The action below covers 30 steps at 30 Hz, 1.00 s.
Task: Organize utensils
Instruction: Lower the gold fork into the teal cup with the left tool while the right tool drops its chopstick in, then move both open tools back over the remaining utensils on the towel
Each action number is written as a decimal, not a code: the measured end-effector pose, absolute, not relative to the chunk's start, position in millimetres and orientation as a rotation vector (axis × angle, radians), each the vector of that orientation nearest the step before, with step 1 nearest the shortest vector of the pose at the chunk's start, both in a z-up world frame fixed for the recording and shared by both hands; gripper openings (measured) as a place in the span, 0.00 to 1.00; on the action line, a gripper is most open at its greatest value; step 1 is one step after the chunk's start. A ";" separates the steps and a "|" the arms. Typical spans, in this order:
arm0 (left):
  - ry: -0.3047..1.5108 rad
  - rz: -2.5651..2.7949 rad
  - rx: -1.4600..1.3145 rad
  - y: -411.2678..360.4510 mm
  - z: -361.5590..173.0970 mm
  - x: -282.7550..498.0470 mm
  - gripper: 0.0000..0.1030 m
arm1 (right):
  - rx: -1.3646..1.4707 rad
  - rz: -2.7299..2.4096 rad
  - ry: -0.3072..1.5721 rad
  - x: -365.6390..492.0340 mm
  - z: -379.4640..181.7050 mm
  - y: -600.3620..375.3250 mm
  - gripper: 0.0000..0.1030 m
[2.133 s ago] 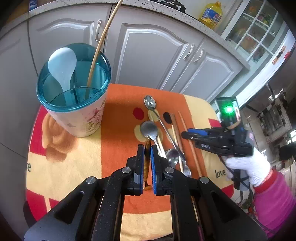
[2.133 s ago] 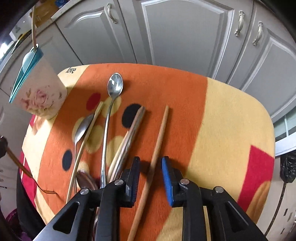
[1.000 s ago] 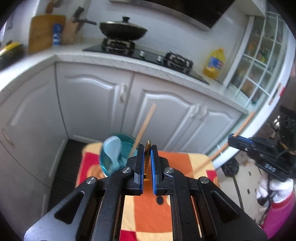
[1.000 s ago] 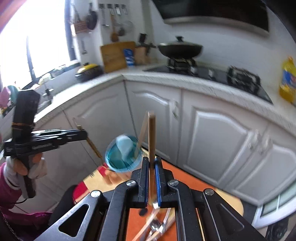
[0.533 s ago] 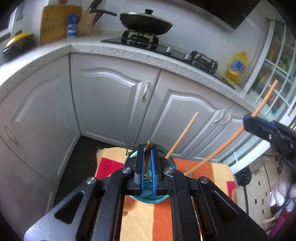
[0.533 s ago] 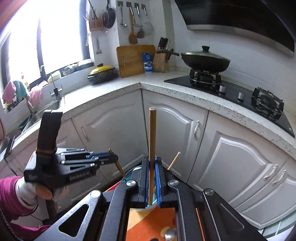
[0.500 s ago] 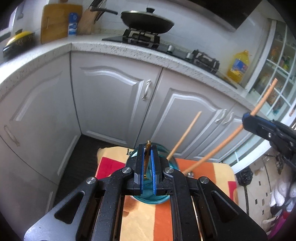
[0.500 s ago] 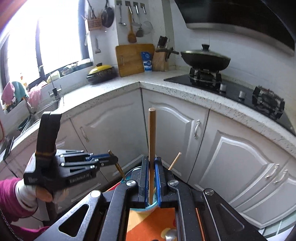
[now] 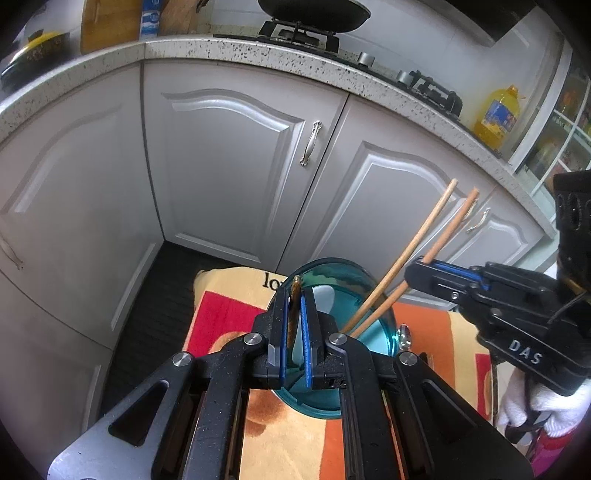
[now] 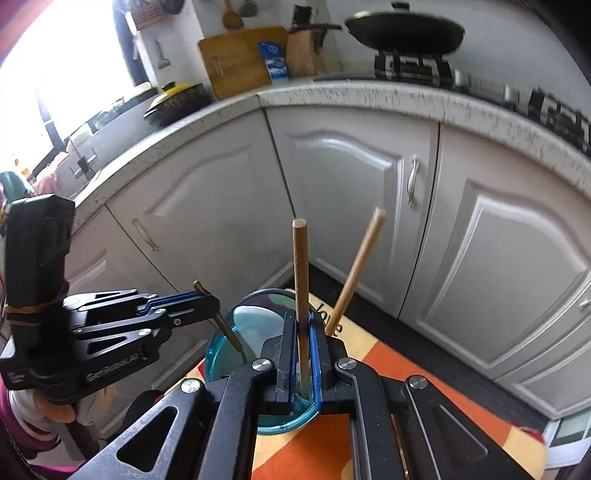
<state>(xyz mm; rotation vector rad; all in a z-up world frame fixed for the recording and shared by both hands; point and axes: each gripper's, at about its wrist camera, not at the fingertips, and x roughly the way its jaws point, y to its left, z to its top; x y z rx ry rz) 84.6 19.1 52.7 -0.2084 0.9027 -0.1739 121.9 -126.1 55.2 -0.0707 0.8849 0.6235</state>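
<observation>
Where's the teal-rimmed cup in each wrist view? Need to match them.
Left wrist: the teal-rimmed cup sits low centre, partly behind the left hand-held gripper, under the right hand-held gripper's light wooden chopstick.
Right wrist: cup low centre-left, partly behind the right hand-held gripper.
Shared landmark: the black wok on the stove, near the top of both views.

White letters "DAS" stand on the right claw's (image 9: 421,266) black body; the cloth (image 9: 240,284) shows "lo".

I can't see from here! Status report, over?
Both claws shut: left claw on dark chopstick, right claw on light chopstick. Both over teal cup. Nothing blocking.
</observation>
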 end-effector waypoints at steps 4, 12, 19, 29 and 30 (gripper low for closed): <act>0.915 -0.174 -0.223 20.7 48.0 87.4 0.05 | -0.038 0.605 0.906 127.3 46.7 -133.9 0.06; 0.898 -0.188 -0.217 17.3 55.0 79.1 0.27 | -0.019 0.599 0.916 108.9 47.4 -154.3 0.28; 0.865 -0.188 -0.172 3.6 68.3 57.3 0.33 | -0.012 0.577 0.913 80.8 49.1 -166.3 0.29; 0.834 -0.226 -0.098 -34.3 74.6 19.3 0.35 | -0.012 0.516 0.890 32.6 57.9 -195.6 0.34; 0.832 -0.234 -0.091 -39.3 74.5 16.2 0.35 | -0.010 0.505 0.889 26.4 58.5 -201.0 0.34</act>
